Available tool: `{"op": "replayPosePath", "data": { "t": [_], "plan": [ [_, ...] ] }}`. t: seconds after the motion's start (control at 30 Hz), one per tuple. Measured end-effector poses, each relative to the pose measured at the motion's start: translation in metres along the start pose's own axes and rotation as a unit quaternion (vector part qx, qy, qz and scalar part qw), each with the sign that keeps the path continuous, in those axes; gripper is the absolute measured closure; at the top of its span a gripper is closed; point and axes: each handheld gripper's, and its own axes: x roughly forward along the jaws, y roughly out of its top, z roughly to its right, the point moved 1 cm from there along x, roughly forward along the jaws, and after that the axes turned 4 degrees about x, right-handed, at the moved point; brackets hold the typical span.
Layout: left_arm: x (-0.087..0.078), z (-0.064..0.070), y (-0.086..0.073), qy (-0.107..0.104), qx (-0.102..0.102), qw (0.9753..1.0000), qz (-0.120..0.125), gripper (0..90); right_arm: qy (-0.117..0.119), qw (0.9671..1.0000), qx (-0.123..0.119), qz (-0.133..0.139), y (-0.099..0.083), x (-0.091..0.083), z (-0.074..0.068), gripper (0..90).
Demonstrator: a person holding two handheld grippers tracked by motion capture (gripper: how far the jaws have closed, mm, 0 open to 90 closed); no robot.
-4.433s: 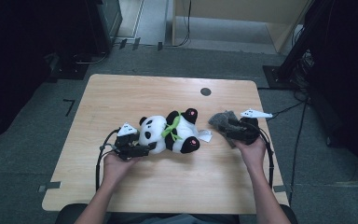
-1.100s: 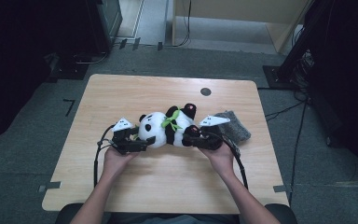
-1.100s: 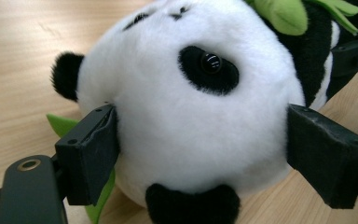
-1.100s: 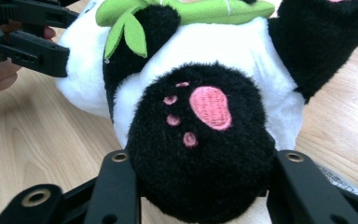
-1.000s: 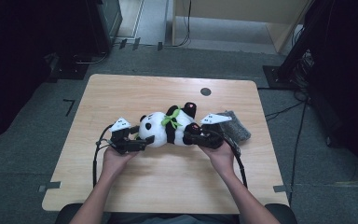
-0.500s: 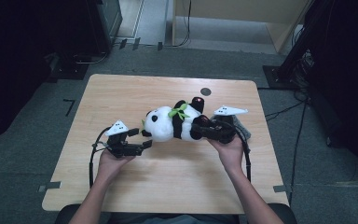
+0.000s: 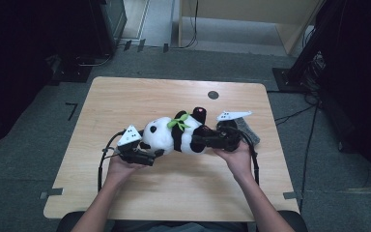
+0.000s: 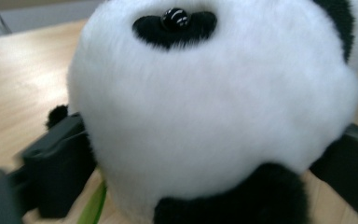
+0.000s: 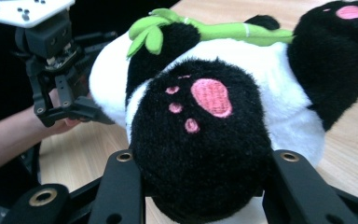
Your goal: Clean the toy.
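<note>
A black and white panda plush (image 7: 166,135) with a green leaf at its neck lies on its side in the middle of the wooden table (image 7: 125,96), head to the left. My left gripper (image 7: 152,151) has the head (image 8: 214,116) between its wide-set jaws, and the fur presses against both. My right gripper (image 7: 196,141) is shut on a black foot with a pink paw print (image 9: 200,154). The other foot (image 7: 199,112) points away toward the table's far side. The left gripper (image 9: 81,109) also appears past the panda in the right gripper view.
A dark grey soft object (image 7: 249,131) lies on the table just behind the right hand. A small black round mark (image 7: 213,94) sits near the far edge. Cables trail from both grippers toward the near edge. Dark floor surrounds the table.
The right gripper left the grey object, came to the panda and closed on its foot, then swung the legs rightward. The left gripper stayed at the head.
</note>
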Motion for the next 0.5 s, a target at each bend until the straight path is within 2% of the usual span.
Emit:
{"op": "replayPosePath", "data": {
  "t": [0.03, 0.07, 0.1, 0.13, 0.17, 0.2, 0.23, 0.27, 0.33, 0.37, 0.43, 0.5],
  "plan": [
    [-0.001, -0.002, -0.001, 0.001, -0.003, 1.0000, 0.001, 16.8, -0.013, 0.9999, -0.010, -0.003, -0.001, 0.003, -0.003, 61.9],
    [-0.001, -0.002, -0.001, 0.001, -0.003, 1.0000, 0.001, 22.7, -0.013, 0.9999, -0.010, -0.003, -0.001, 0.003, -0.003, 61.9],
    [-0.004, -0.002, -0.001, 0.003, -0.005, 0.9999, 0.011, 27.6, -0.011, 0.9999, -0.008, 0.003, -0.001, 0.003, 0.000, 60.9],
    [-0.006, -0.003, -0.001, 0.004, -0.007, 0.9999, 0.015, 27.6, -0.011, 0.9999, -0.008, 0.003, -0.001, 0.003, 0.000, 60.9],
    [-0.007, -0.003, 0.000, 0.004, -0.007, 0.9998, 0.016, 36.3, -0.013, 0.9998, -0.011, 0.007, -0.001, 0.002, 0.002, 59.0],
    [-0.008, -0.002, 0.001, 0.006, -0.004, 0.9999, 0.014, 36.3, -0.013, 0.9998, -0.011, 0.007, -0.001, 0.002, 0.002, 59.0],
    [-0.009, -0.001, 0.001, 0.008, -0.001, 0.9999, 0.010, 42.9, -0.017, 0.9997, -0.016, 0.001, -0.002, 0.003, 0.003, 57.0],
    [-0.010, 0.000, 0.002, 0.007, -0.003, 0.9999, 0.010, 42.9, -0.017, 0.9997, -0.016, 0.001, -0.002, 0.003, 0.003, 57.0],
    [-0.012, -0.004, 0.004, -0.008, -0.024, 0.9996, 0.012, 48.2, -0.025, 0.9993, -0.028, 0.007, -0.003, 0.003, 0.004, 49.7],
    [-0.012, -0.004, 0.004, -0.008, -0.024, 0.9996, 0.012, 48.4, -0.025, 0.9993, -0.028, 0.007, -0.003, 0.003, 0.004, 49.7],
    [-0.013, -0.009, 0.004, -0.028, -0.049, 0.9984, 0.009, 48.8, -0.015, 0.9991, -0.035, 0.021, -0.002, 0.001, 0.006, 43.6],
    [-0.015, -0.011, 0.008, -0.037, -0.054, 0.9979, -0.002, 49.3, -0.003, 0.9986, -0.043, 0.031, -0.002, -0.001, 0.008, 35.1]
  ]
}}
